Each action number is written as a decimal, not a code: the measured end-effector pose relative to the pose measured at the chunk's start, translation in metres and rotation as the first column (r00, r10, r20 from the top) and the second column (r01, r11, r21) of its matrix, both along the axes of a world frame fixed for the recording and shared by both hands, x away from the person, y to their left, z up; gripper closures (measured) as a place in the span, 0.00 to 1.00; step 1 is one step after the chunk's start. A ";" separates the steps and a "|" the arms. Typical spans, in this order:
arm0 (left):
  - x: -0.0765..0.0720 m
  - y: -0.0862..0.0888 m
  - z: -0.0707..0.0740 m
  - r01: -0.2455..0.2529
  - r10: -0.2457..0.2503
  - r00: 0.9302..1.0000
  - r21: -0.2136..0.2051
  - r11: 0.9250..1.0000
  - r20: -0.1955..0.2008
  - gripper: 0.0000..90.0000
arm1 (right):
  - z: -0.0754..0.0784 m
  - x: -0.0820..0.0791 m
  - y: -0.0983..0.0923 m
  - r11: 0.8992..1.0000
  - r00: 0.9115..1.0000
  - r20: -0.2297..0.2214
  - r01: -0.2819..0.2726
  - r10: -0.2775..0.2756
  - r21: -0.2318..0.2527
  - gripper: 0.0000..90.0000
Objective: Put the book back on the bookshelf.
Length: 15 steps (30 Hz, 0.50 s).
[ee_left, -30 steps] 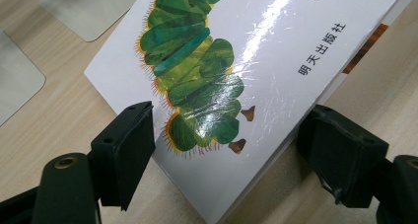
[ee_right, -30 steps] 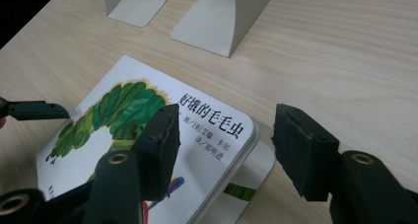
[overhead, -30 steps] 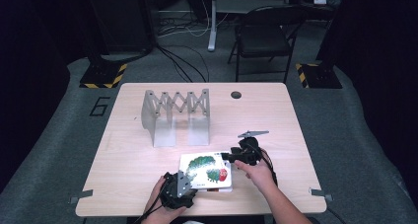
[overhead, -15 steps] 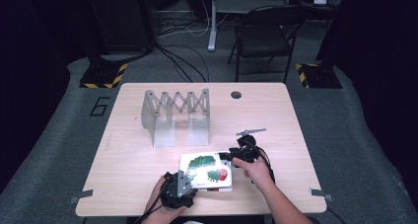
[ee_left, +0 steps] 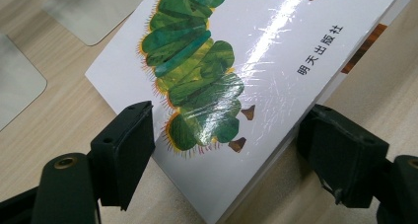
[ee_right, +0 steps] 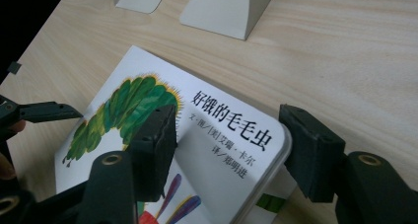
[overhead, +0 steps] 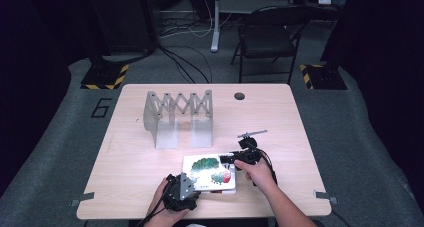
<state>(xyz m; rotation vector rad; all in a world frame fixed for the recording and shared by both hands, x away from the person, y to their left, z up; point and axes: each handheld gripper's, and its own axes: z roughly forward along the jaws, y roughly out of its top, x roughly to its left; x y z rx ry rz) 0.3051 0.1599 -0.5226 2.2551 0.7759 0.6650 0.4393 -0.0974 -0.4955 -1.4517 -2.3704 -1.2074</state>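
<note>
Table [overhead: 150, 187] – pale wood, filling the centre of the high view, dark floor all round. A black folding chair [overhead: 265, 37] stands beyond its far edge, upper middle of the frame.

Grey accordion rack [overhead: 177, 117] upright on the table, centre-left of the high view; its flat feet show at the top edge of my right claw view [ee_right: 224, 7] and at the upper left of my left claw view [ee_left: 88, 12].

Picture book [overhead: 210, 173] lying flat near the table's near edge, lower centre of the high view, white glossy cover with a green caterpillar. A small round dark hole [overhead: 239, 96] sits in the tabletop toward the far edge.

My left claw [overhead: 181, 192] – bottom of the high view, at the book's near left corner. In my left claw view [ee_left: 231, 160] the book's corner [ee_left: 212, 135] lies between the two black jaws; the left pad [ee_left: 130, 145] stands against the cover's edge, the right pad [ee_left: 340, 155] at the spine side. Whether they truly press on it I cannot tell.

My right claw [overhead: 227, 159] – right of centre in the high view, at the book's far right corner. In my right claw view [ee_right: 226, 150] the jaws straddle that rounded corner [ee_right: 236, 135]: left pad [ee_right: 157, 145] over the cover, right pad [ee_right: 310, 145] just off the edge, a gap showing. Released, not clamped; the jaws have just been opening, with the book between them.
</note>
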 end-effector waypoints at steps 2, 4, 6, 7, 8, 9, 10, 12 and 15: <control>0.000 0.000 0.000 -0.008 0.008 1.000 0.001 1.000 0.007 0.25 | 0.000 0.000 0.001 1.000 1.000 0.014 -0.010 0.010 -0.003 0.45; 0.000 0.000 0.000 -0.008 0.008 1.000 0.007 1.000 0.004 0.25 | 0.001 -0.001 0.001 1.000 1.000 0.002 -0.003 0.003 0.002 0.46; 0.000 0.001 0.001 -0.001 0.001 1.000 0.007 1.000 -0.006 0.25 | 0.001 0.000 0.000 1.000 1.000 0.007 -0.003 0.003 0.009 0.47; 0.000 0.001 0.000 -0.001 0.001 1.000 0.006 1.000 -0.006 0.25 | 0.001 0.000 0.000 1.000 1.000 0.006 -0.003 0.003 0.011 0.47; 0.000 0.001 0.000 -0.001 0.001 1.000 0.006 1.000 -0.006 0.25 | 0.001 0.000 0.000 1.000 1.000 0.006 -0.003 0.003 0.011 0.47; 0.000 0.000 0.000 -0.009 0.009 1.000 0.007 1.000 0.005 0.25 | 0.001 0.000 0.000 1.000 1.000 0.005 -0.006 0.006 0.009 0.48; 0.000 0.000 0.000 -0.007 0.007 1.000 0.009 1.000 0.007 0.25 | 0.001 0.000 0.000 1.000 1.000 -0.001 -0.005 0.005 0.008 0.48; 0.000 0.000 0.000 -0.010 0.010 1.000 0.000 1.000 0.008 0.25 | 0.000 0.000 -0.001 1.000 1.000 0.000 -0.005 0.005 0.007 0.48; 0.000 0.000 0.000 -0.002 0.002 1.000 -0.002 1.000 0.001 0.24 | -0.002 0.001 -0.001 1.000 1.000 -0.005 -0.004 0.004 0.009 0.48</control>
